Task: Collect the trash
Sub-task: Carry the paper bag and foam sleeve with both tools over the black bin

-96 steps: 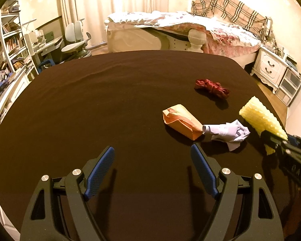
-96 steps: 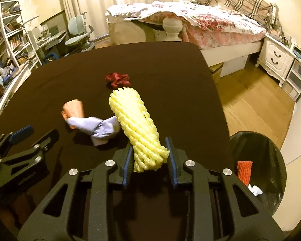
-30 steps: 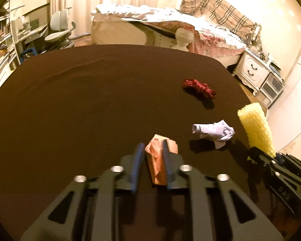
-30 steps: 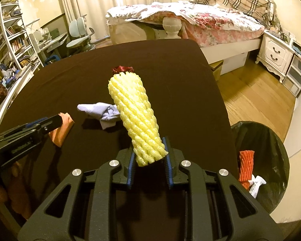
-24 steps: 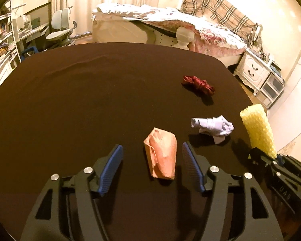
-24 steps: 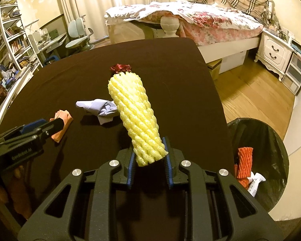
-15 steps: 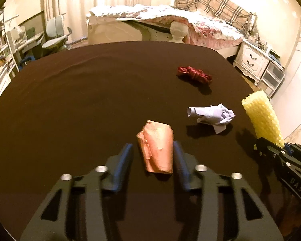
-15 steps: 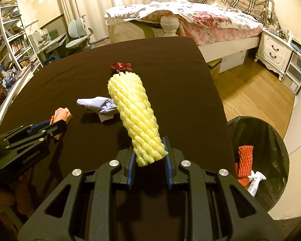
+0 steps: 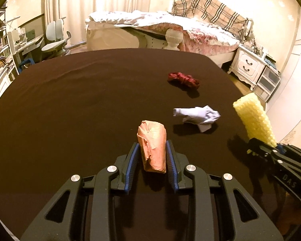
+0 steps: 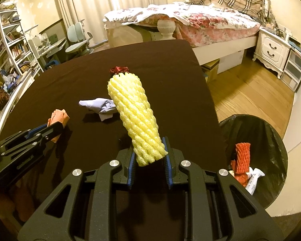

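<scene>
An orange paper wad lies on the dark brown table. My left gripper has it between the blue pads, which press its sides as the jaws are closing. From the right wrist view, the left gripper and the orange wad sit at the left. My right gripper is shut on a yellow foam net sleeve, held up off the table. The same sleeve shows at the right edge of the left wrist view. A crumpled pale blue tissue and a dark red bundle lie farther out.
A black-lined trash bin stands on the wood floor right of the table, holding a red foam net and white scraps. Beyond the table are a bed, a white nightstand, a desk chair and bookshelves.
The left jaws stood wide around the orange wad and have since closed in on it. The left view has shifted a little. The right gripper and its yellow sleeve have stayed put.
</scene>
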Motion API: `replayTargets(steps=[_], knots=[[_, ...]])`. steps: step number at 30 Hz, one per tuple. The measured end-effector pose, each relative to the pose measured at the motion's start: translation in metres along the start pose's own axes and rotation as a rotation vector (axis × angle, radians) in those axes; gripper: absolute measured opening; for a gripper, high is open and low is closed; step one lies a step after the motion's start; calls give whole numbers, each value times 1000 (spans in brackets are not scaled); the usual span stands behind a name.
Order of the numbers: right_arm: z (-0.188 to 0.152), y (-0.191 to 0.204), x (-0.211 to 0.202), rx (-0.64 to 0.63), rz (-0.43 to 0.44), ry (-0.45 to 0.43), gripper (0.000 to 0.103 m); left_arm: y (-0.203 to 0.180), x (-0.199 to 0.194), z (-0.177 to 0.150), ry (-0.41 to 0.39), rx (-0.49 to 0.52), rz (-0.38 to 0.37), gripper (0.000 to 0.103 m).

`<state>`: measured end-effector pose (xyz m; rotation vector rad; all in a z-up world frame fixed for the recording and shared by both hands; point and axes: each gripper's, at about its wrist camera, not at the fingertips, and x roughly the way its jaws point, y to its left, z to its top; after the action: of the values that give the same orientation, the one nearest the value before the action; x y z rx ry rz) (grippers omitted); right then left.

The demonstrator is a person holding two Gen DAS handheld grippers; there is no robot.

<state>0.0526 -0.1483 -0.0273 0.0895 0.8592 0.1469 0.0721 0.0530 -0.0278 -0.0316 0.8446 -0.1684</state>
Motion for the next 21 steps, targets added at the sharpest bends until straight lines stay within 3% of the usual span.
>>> replayTargets(steps=[11, 21], knots=[[-6, -42, -28, 67, -41, -42, 23, -43, -18, 7, -59, 39, -54, 30], [-19, -109, -52, 168, -137, -83, 23, -108, -12, 12, -81, 127, -128, 30]])
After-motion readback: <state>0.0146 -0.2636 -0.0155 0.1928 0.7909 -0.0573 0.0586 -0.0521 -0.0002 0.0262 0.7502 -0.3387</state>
